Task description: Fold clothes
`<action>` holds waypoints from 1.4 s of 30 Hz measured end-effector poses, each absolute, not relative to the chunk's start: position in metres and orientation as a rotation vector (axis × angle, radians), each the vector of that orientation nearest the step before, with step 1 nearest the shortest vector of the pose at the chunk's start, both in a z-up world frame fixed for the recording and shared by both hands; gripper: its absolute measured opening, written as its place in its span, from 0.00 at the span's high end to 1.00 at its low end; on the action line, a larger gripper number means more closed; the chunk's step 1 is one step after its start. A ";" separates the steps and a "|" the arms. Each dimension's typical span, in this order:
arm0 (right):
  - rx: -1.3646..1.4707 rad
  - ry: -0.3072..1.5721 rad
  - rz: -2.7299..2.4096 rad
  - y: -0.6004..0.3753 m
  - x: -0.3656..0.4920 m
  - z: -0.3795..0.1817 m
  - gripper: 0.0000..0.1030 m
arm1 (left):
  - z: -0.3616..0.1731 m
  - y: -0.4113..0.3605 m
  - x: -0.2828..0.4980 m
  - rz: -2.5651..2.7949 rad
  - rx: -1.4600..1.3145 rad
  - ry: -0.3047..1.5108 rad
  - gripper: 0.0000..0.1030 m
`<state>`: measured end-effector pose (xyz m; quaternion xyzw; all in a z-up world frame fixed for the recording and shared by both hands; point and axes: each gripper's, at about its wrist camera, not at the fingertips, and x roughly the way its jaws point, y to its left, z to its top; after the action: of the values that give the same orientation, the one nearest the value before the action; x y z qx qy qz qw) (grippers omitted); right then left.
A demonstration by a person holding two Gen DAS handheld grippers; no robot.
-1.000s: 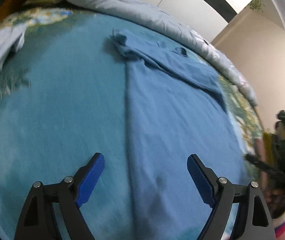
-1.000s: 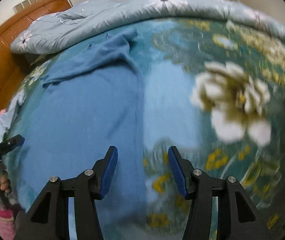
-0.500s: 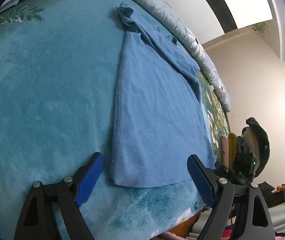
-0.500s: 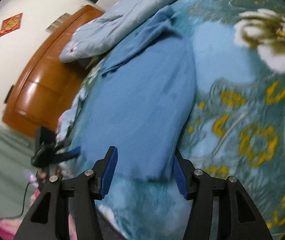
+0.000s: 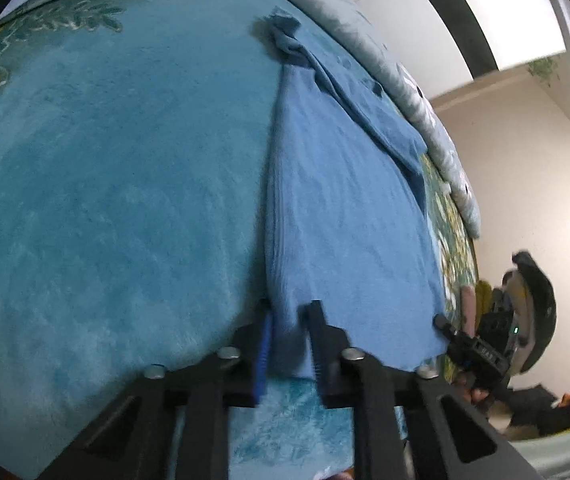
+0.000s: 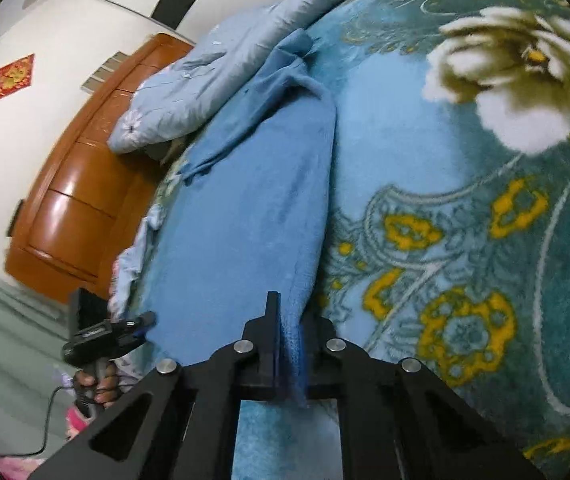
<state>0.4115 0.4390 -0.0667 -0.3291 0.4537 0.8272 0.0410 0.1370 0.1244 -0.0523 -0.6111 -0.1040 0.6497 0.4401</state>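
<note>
The blue garment (image 5: 349, 216) lay flat on the teal floral blanket (image 5: 105, 200) covering the bed, its upper part folded over near the rolled grey quilt (image 5: 413, 92) at the far edge. In the left wrist view, the left tool (image 5: 287, 334), which 0.5 s earlier had hovered wide open above the near hem, was now pinched on the garment's near left corner, the cloth bunched between the 2 narrowed fingers (image 5: 263, 344). Further right in that view, the right tool (image 5: 443, 326) reached in at the garment's other near corner; 0.5 s before it sat just off the hem. In the right wrist view, the left tool (image 6: 141, 322) showed at the far left against the hem, held by the person's hand (image 6: 97, 384), with the wooden headboard (image 6: 77, 184) behind it. At the middle of that view, the right tool (image 6: 291, 340), open and clear of the fabric 0.5 s earlier, had clamped on the garment's (image 6: 245, 216) near right corner, a strip of blue cloth squeezed between its fingers (image 6: 271, 332). The blanket's yellow and white flowers (image 6: 517, 76) spread to the right.
</note>
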 end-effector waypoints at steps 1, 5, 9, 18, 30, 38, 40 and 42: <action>-1.007 1.384 2.544 0.439 0.413 -0.064 0.93 | -0.053 0.125 0.138 1.609 -1.517 -0.249 0.93; -0.951 1.474 2.582 0.447 0.412 -0.056 0.93 | -0.050 0.121 0.130 1.514 -1.478 -0.371 0.94; -0.772 1.583 2.663 0.469 0.401 -0.034 0.94 | -0.028 0.125 0.104 1.468 -1.392 -0.479 0.94; -0.529 1.580 2.685 0.536 0.312 0.014 0.96 | 0.011 0.188 -0.004 1.520 -1.307 -0.618 0.94; -0.779 1.396 2.408 0.619 0.172 -0.014 0.96 | -0.014 0.288 -0.117 1.640 -1.458 -0.591 0.94; -0.938 1.278 2.331 0.632 0.145 -0.038 0.95 | -0.034 0.319 -0.129 1.675 -1.494 -0.531 0.90; -0.902 1.270 2.376 0.632 0.149 -0.029 0.95 | -0.030 0.315 -0.129 1.634 -1.459 -0.599 0.63; -0.846 1.258 2.429 0.631 0.155 -0.017 0.74 | -0.024 0.307 -0.128 1.606 -1.416 -0.675 0.30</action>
<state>0.1546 0.6311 -0.0172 -0.2924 0.4350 0.8402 0.1387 -0.1277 0.3073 -0.0239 -0.5686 -0.2711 0.6446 0.4333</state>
